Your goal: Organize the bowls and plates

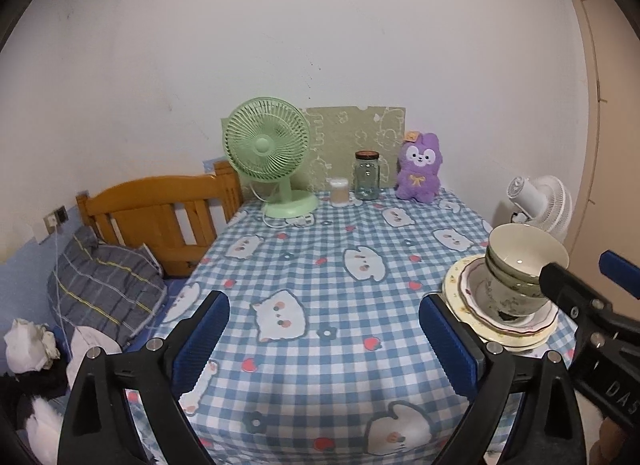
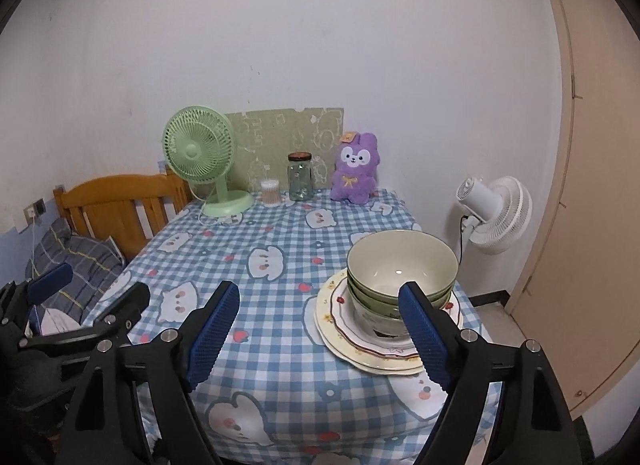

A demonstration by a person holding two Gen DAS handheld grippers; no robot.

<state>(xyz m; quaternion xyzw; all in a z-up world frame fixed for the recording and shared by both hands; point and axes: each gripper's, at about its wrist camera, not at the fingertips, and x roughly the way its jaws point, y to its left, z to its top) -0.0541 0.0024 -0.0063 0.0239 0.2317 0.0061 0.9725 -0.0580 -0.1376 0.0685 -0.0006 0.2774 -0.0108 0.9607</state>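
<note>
The dishes are seen already gathered into one pile near the right edge of the table point(image 2: 280, 365), toward its front corner: the bowls point(image 2: 402, 271) are nested inside one another and set on the stacked plates point(image 2: 344, 339). No loose plate or bowl can be made out elsewhere on the checked tablecloth, so the sorting is judged to be finished or nearly so; at most a straightening of the pile may be left.

The top bowl is pale green outside and cream inside, with more green bowls under it and a lowest, patterned one. The plates are cream with scalloped rims, one edged in dark red, the bottom one dotted with small flowers.

The left gripper point(image 1: 324, 341) is held with its jaws wide apart and nothing between them, over bare cloth to the left of the pile. The right gripper point(image 2: 320, 335) is likewise spread and empty; its right finger point(image 2: 424, 335) is seen in front of the pile, though contact cannot be told.
</note>
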